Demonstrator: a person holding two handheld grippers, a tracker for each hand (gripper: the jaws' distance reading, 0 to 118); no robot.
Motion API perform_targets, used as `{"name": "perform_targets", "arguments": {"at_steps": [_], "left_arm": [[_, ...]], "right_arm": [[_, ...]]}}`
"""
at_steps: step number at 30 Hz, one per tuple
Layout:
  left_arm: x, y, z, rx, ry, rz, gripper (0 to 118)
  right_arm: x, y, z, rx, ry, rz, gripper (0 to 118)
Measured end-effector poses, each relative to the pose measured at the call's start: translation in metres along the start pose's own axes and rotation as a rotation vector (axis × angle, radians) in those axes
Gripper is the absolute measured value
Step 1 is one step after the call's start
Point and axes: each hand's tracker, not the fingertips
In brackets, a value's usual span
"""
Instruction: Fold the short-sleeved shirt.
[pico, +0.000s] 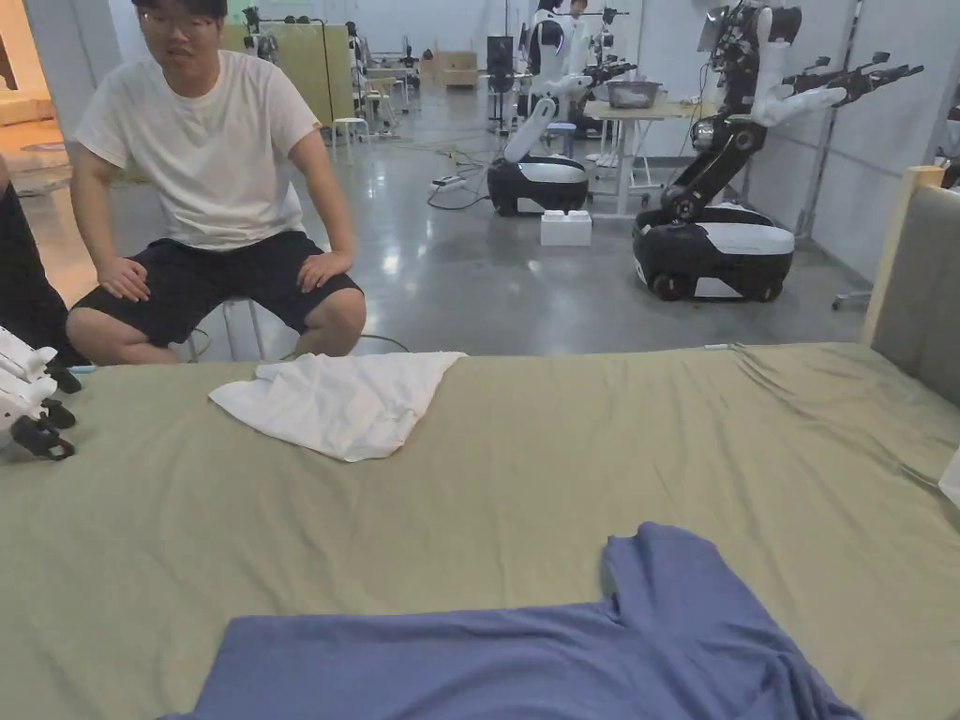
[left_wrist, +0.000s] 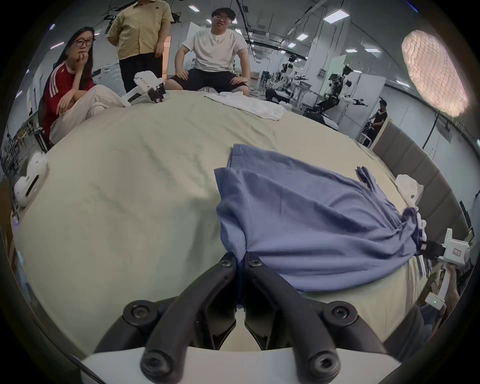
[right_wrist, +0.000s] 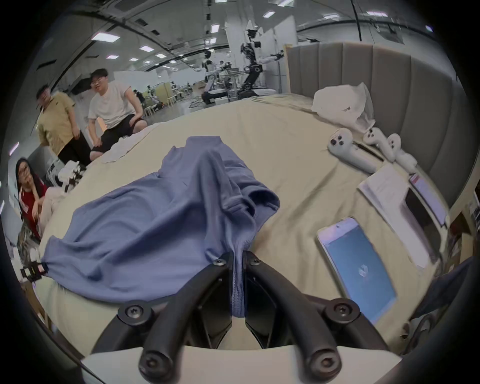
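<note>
Clamped between the left gripper (left_wrist: 240, 259) jaws sat one blue T-shirt (left_wrist: 306, 220) edge; right gripper (right_wrist: 237, 258) likewise pinched bunched cloth. Soft, limp, light; corners probably gave better purchase.

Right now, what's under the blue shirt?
The blue shirt lies on the green bedsheet, which shows all around it. Both grippers, left and right, pinch its near edge. Whatever lies beneath the cloth itself is covered.
</note>
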Motion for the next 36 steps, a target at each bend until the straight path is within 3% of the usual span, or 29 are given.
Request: {"name": "perform_targets", "arguments": {"at_steps": [7, 8, 9, 10, 11, 15, 19, 22, 23, 24, 25, 26, 27, 33, 36], "left_arm": [[-0.015, -0.083, 0.069, -0.032, -0.029, 0.001, 3], [-0.014, -0.088, 0.071, -0.010, -0.037, -0.012, 16], [-0.013, -0.092, 0.067, 0.002, -0.025, -0.021, 37], [-0.015, -0.093, 0.063, -0.008, -0.006, -0.025, 75], [-0.015, -0.091, 0.062, -0.020, 0.020, -0.011, 90], [0.004, -0.080, 0.102, 0.199, 0.041, -0.070, 90], [0.041, -0.074, 0.158, 0.469, 0.047, -0.189, 90], [0.064, -0.071, 0.184, 0.548, 0.029, -0.197, 85], [0.068, -0.069, 0.188, 0.555, -0.008, -0.192, 79], [0.072, -0.065, 0.191, 0.538, -0.025, -0.185, 66], [0.076, -0.061, 0.191, 0.522, -0.031, -0.183, 37], [0.079, -0.060, 0.189, 0.517, -0.041, -0.188, 17], [0.080, -0.058, 0.185, 0.518, -0.045, -0.202, 0], [0.067, -0.002, 0.096, 0.291, -0.067, -0.154, 0], [0.056, 0.042, 0.018, 0.122, -0.096, -0.085, 64]], "right_arm": [[0.012, -0.062, 0.066, -0.024, 0.000, 0.069, 3], [0.012, -0.066, 0.067, -0.026, 0.000, 0.072, 8], [0.012, -0.070, 0.066, -0.034, 0.002, 0.076, 26], [0.012, -0.072, 0.061, -0.069, -0.009, 0.097, 65], [0.012, -0.074, 0.060, -0.087, -0.031, 0.115, 79], [0.009, -0.073, 0.089, 0.015, 0.071, 0.097, 78], [-0.016, -0.061, 0.132, 0.198, 0.200, 0.136, 77], [-0.036, -0.052, 0.154, 0.304, 0.277, 0.143, 74], [-0.042, -0.050, 0.158, 0.321, 0.288, 0.142, 65], [-0.047, -0.048, 0.161, 0.333, 0.298, 0.140, 48], [-0.052, -0.046, 0.163, 0.340, 0.297, 0.143, 16], [-0.056, -0.044, 0.162, 0.339, 0.294, 0.147, 1], [-0.060, -0.043, 0.162, 0.340, 0.299, 0.152, 1], [-0.066, -0.047, 0.147, 0.269, 0.332, 0.126, 0], [-0.062, -0.054, 0.145, 0.251, 0.337, 0.111, 0]]}}
